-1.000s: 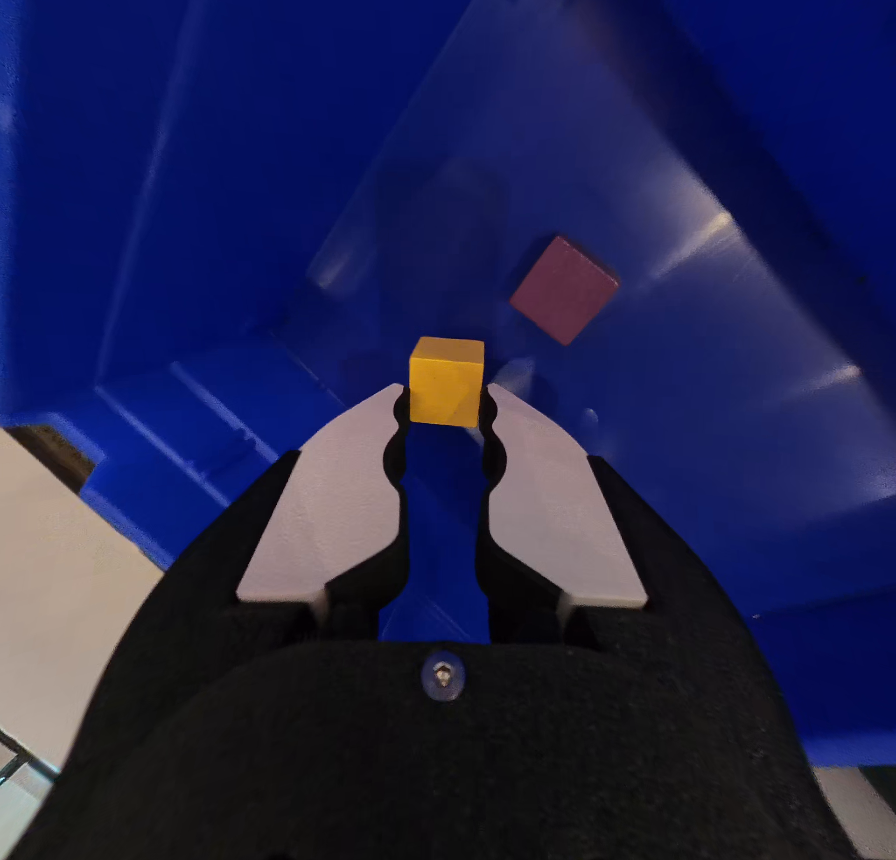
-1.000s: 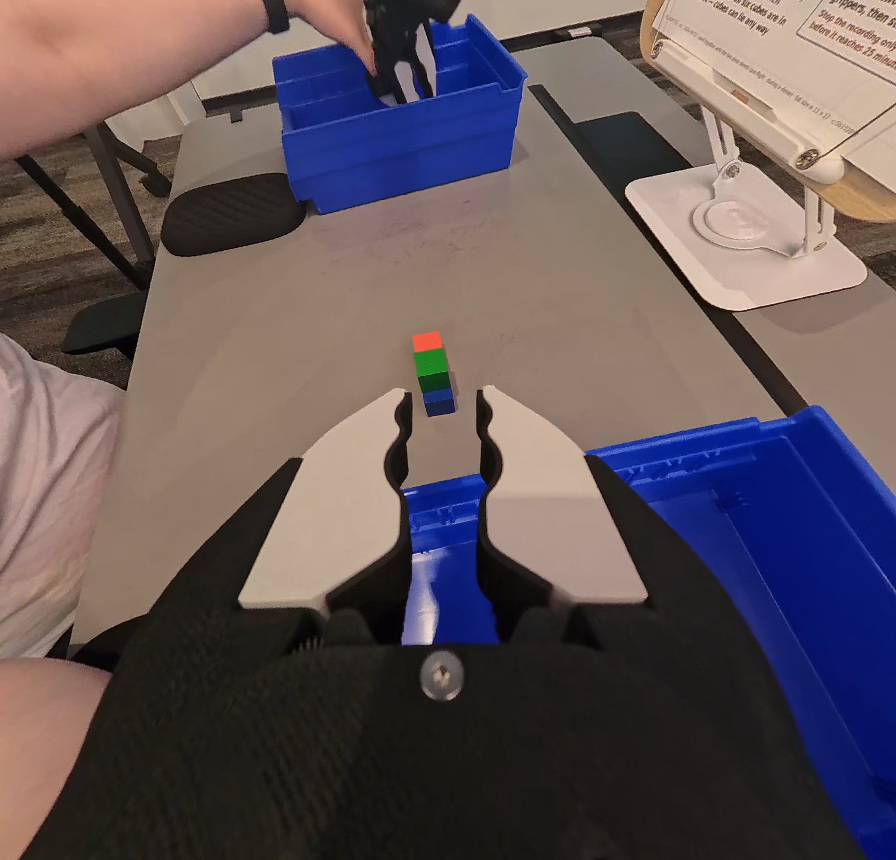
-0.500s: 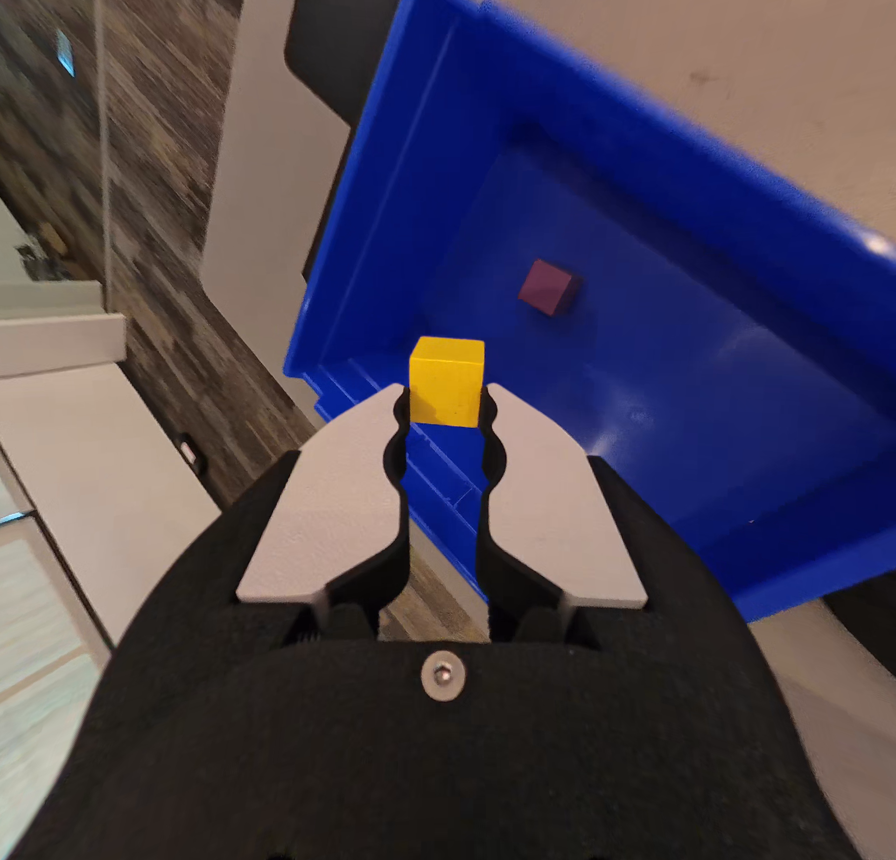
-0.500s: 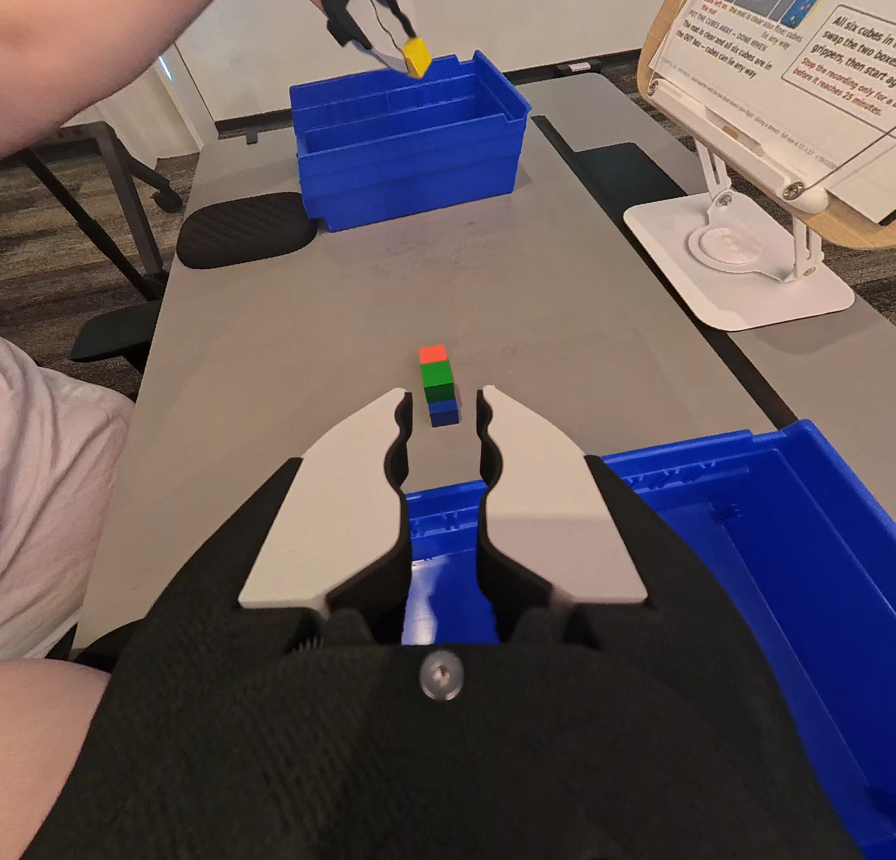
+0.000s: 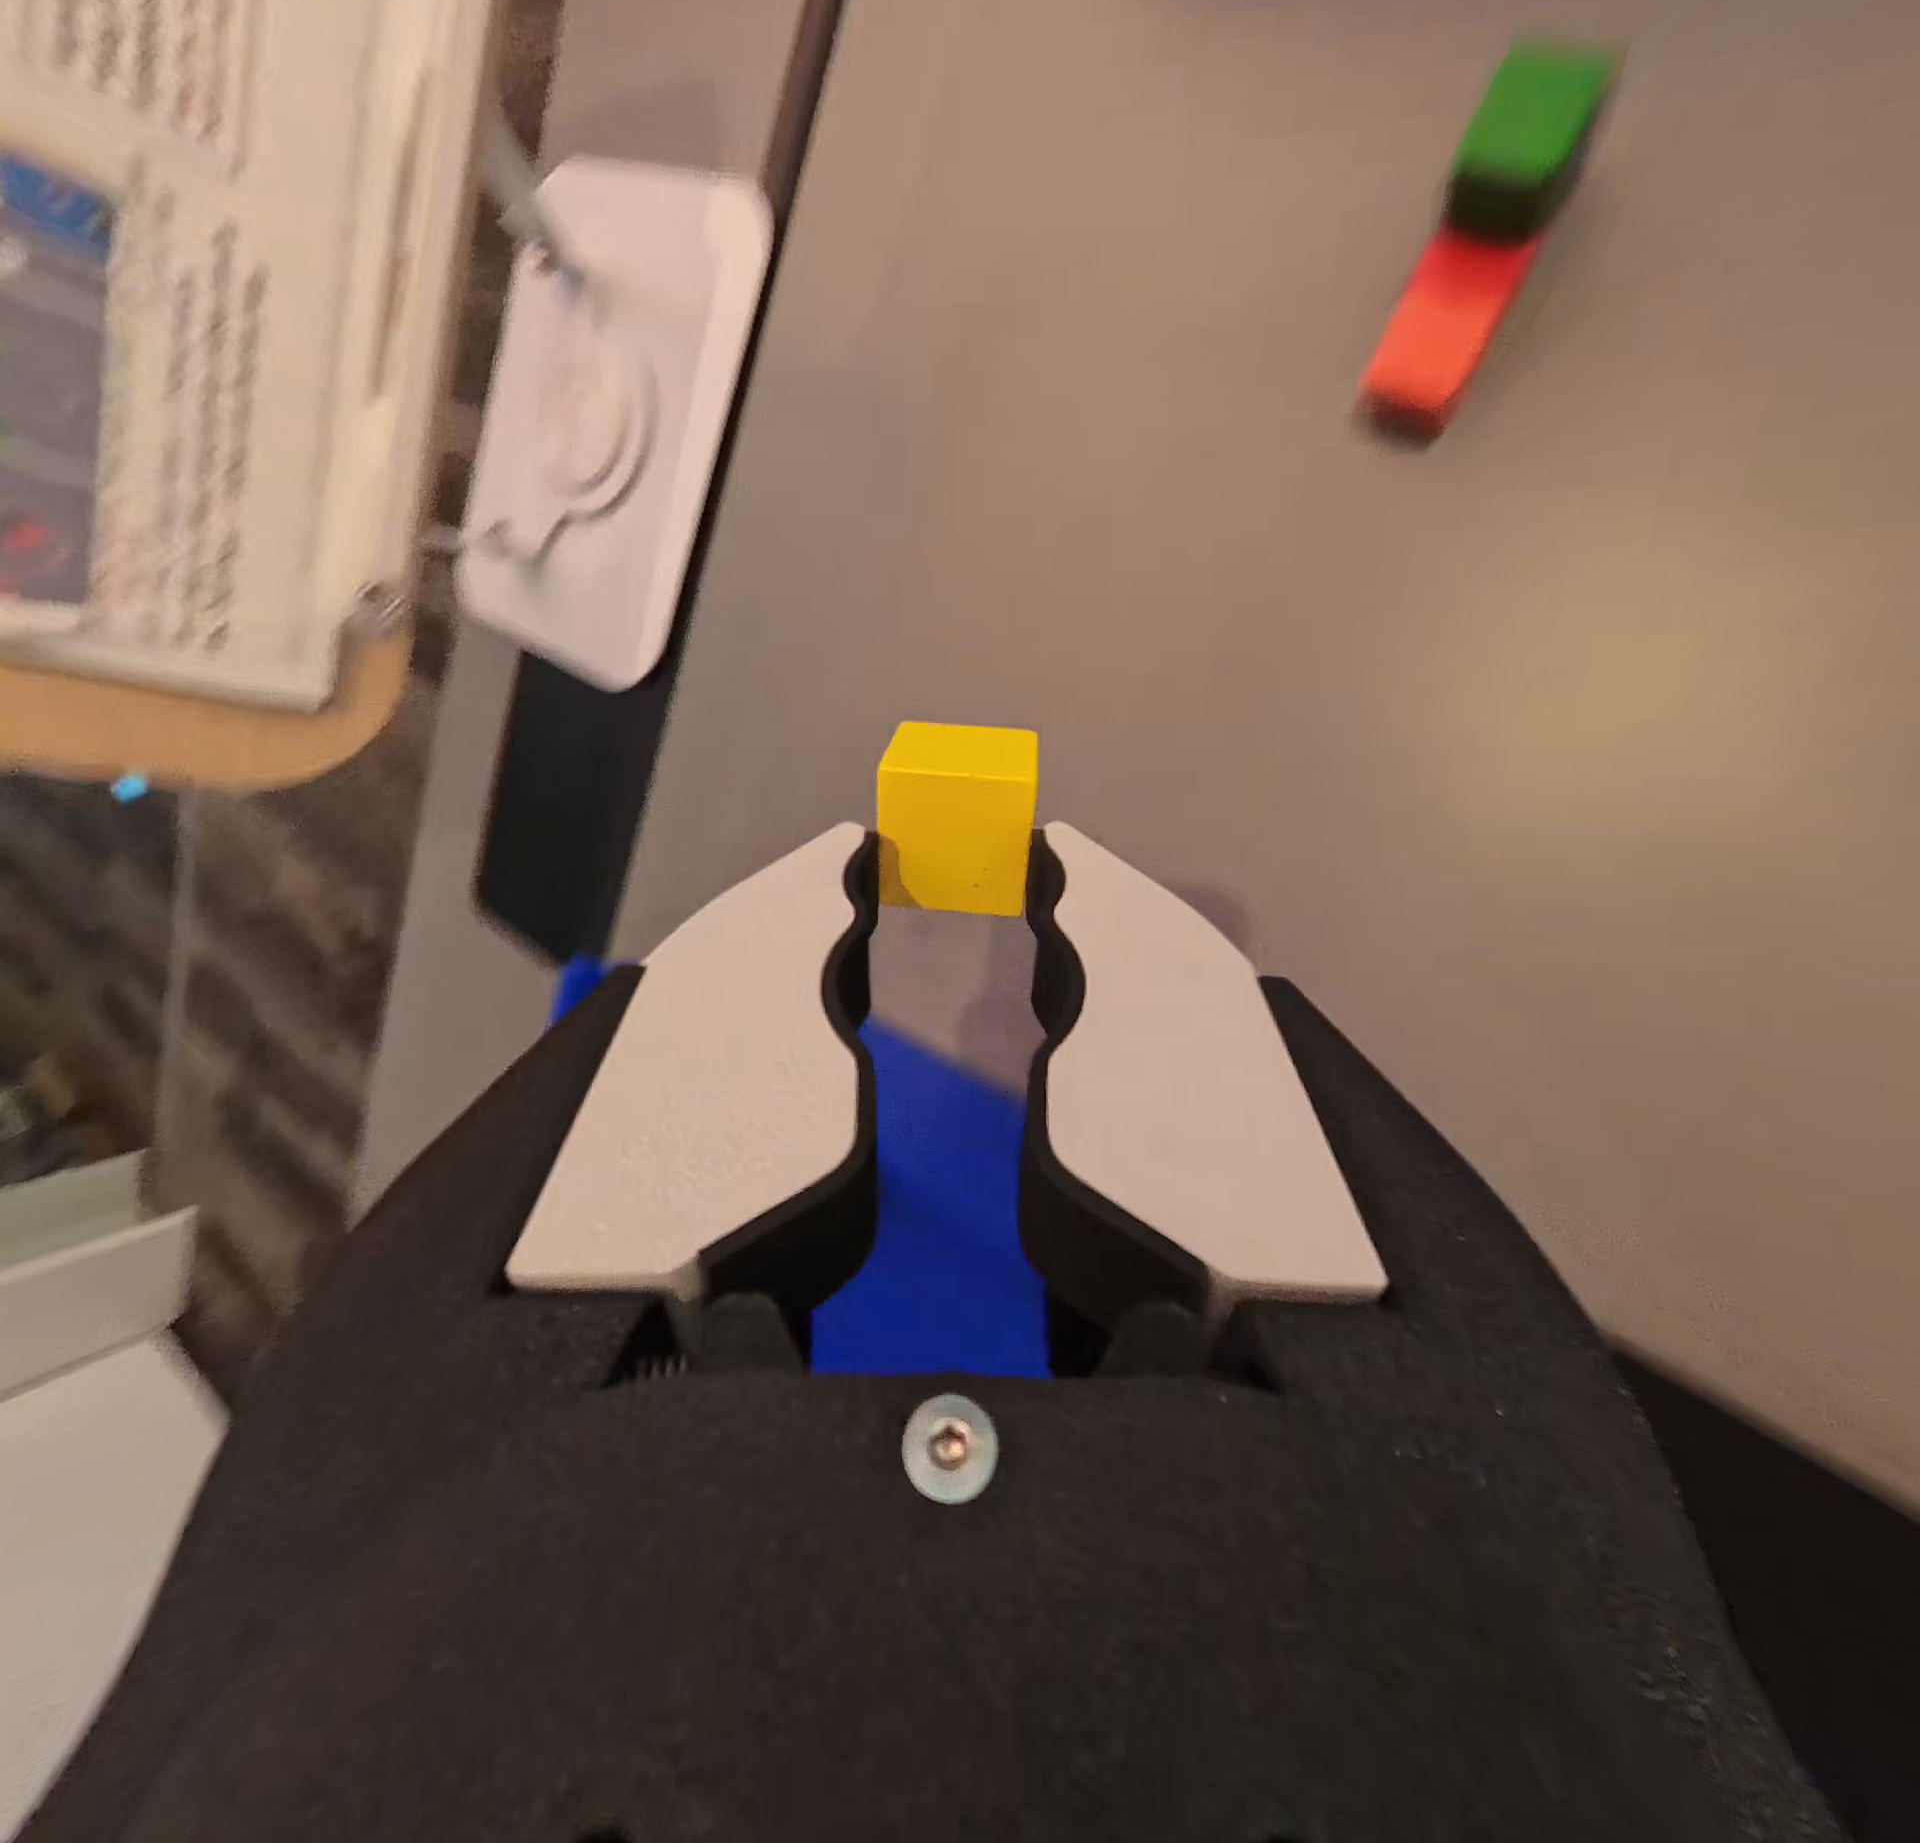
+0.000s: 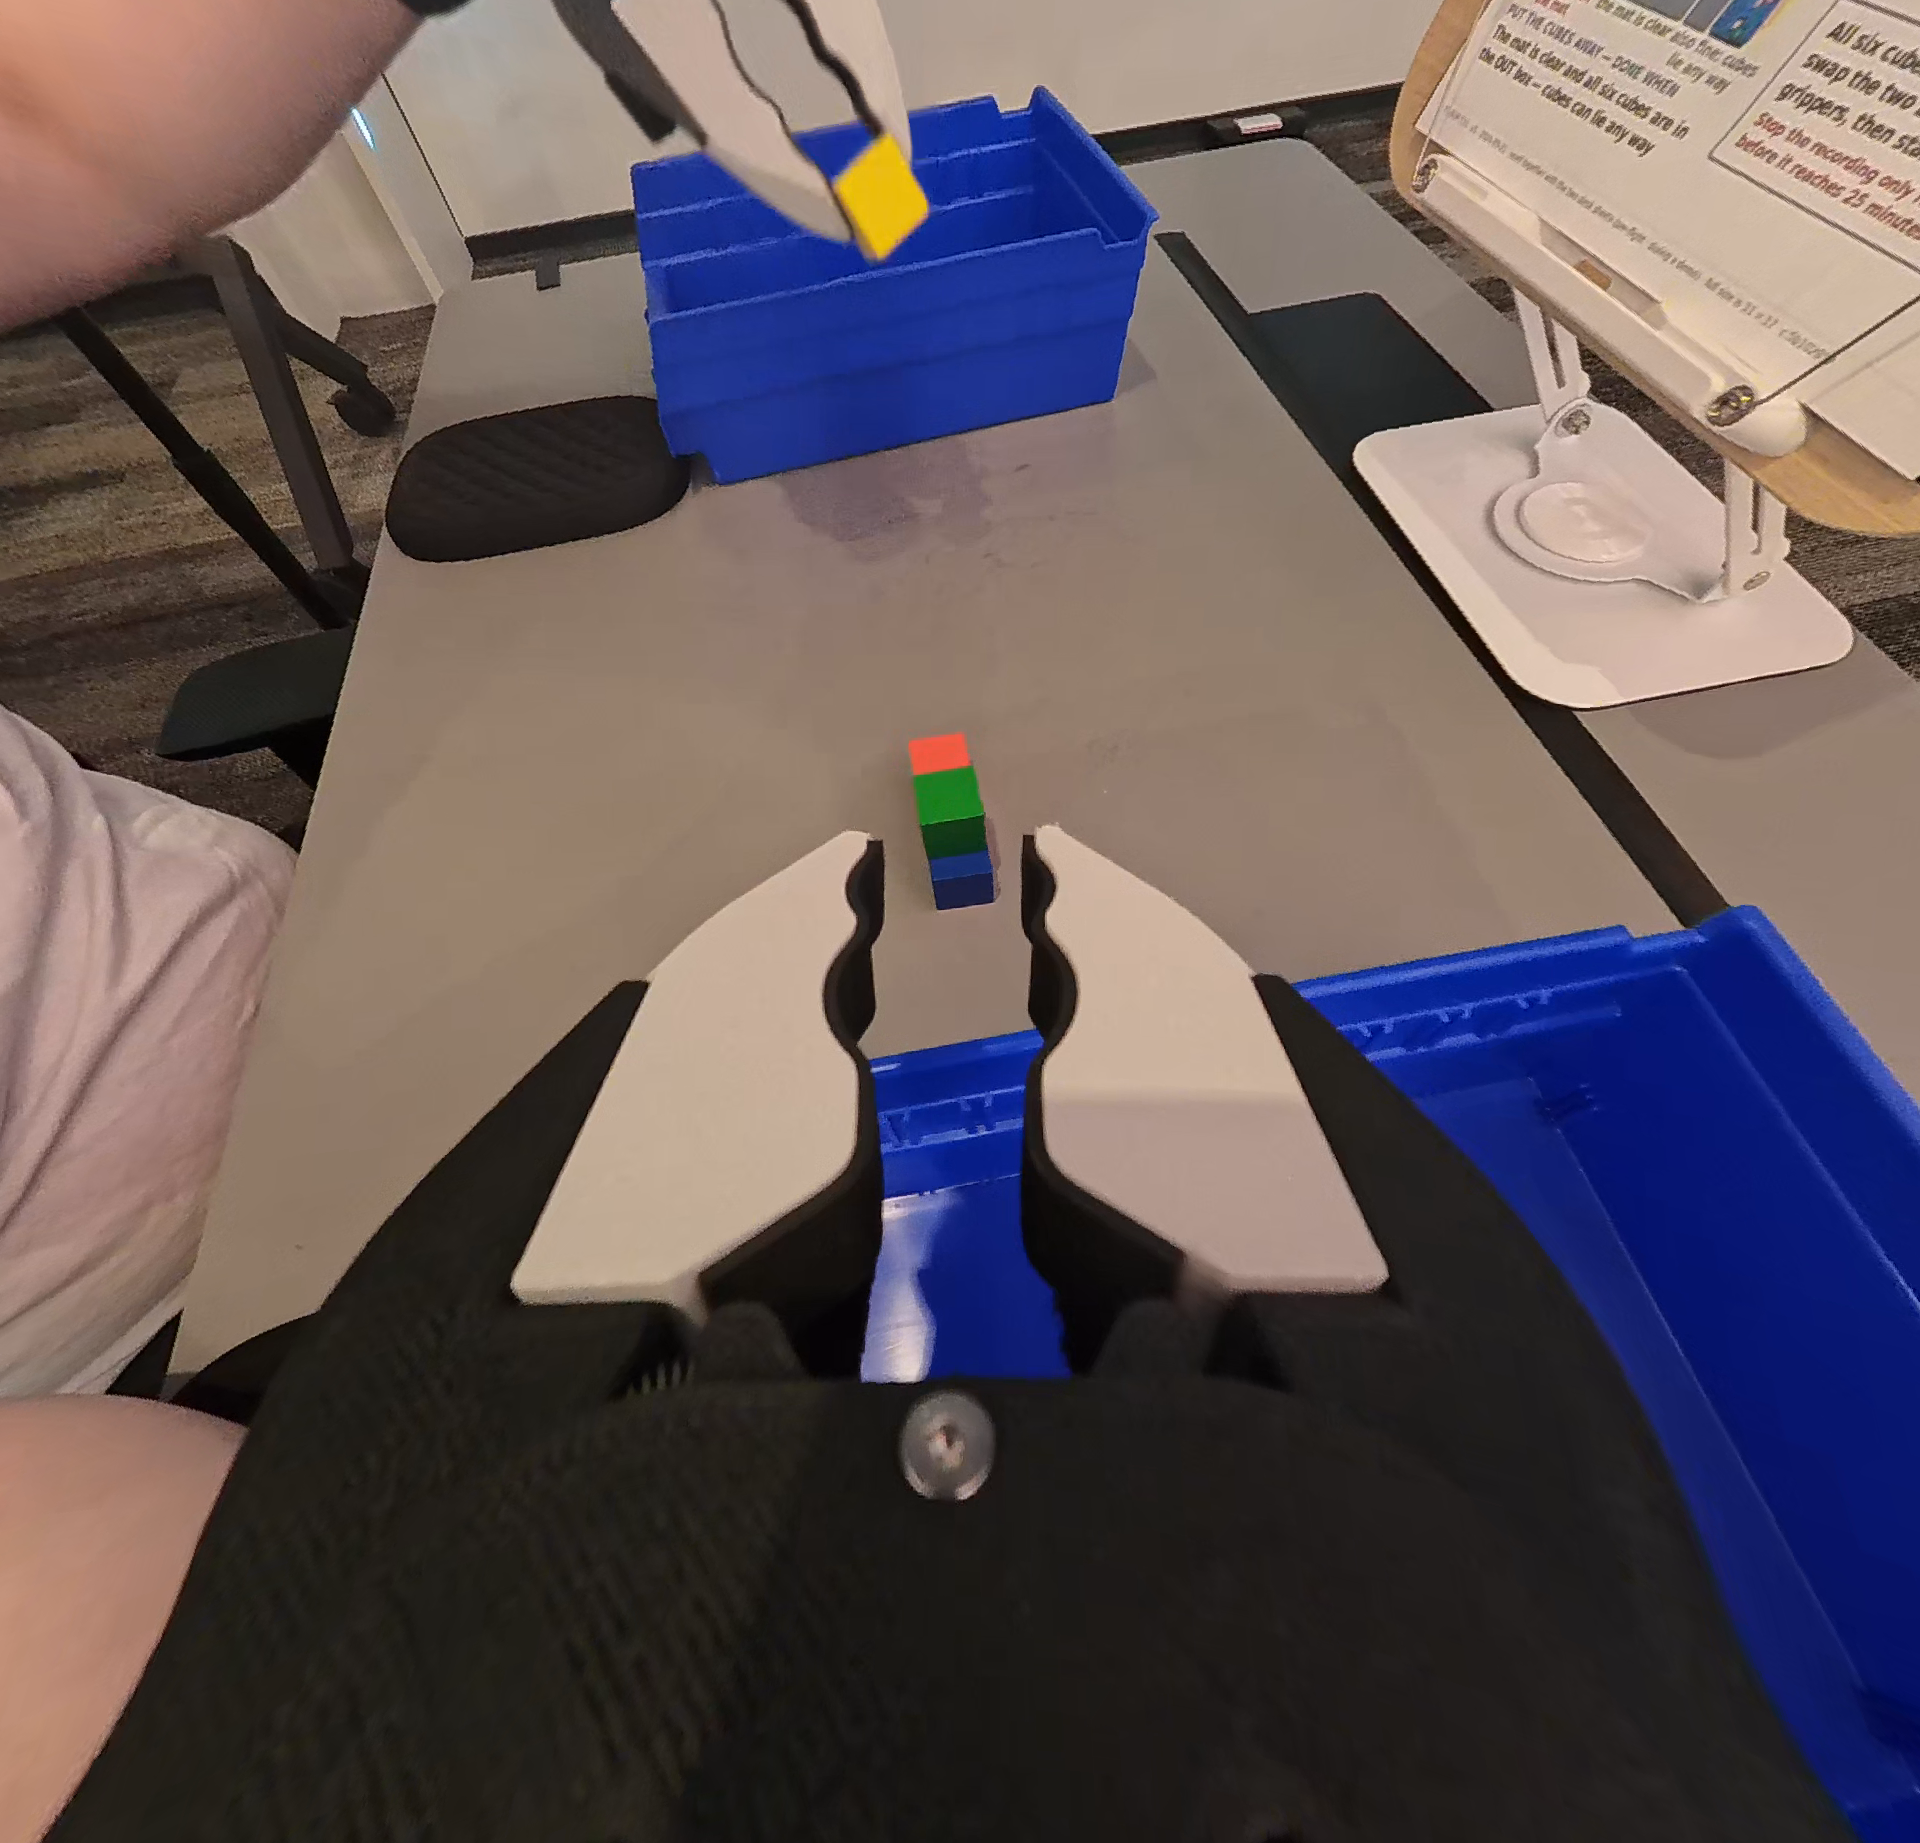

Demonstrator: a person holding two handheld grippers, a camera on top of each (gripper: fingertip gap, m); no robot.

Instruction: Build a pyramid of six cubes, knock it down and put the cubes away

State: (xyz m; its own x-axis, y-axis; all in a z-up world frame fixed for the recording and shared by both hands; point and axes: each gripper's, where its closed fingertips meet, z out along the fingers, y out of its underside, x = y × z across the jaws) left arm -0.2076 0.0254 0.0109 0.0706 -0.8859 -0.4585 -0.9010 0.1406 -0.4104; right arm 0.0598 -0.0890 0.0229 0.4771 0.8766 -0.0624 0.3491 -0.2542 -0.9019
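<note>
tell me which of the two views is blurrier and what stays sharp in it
Left wrist view: heavy motion smear on the green cube, red cube and document stand, while the left gripper and its yellow cube stay sharp. Right wrist view: mostly crisp, with the cube row and far blue bin clear and wide-angle bending at the edges.

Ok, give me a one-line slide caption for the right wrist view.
Open right gripper faces a red, green and blue cube row while the left gripper carries a yellow cube.
</note>
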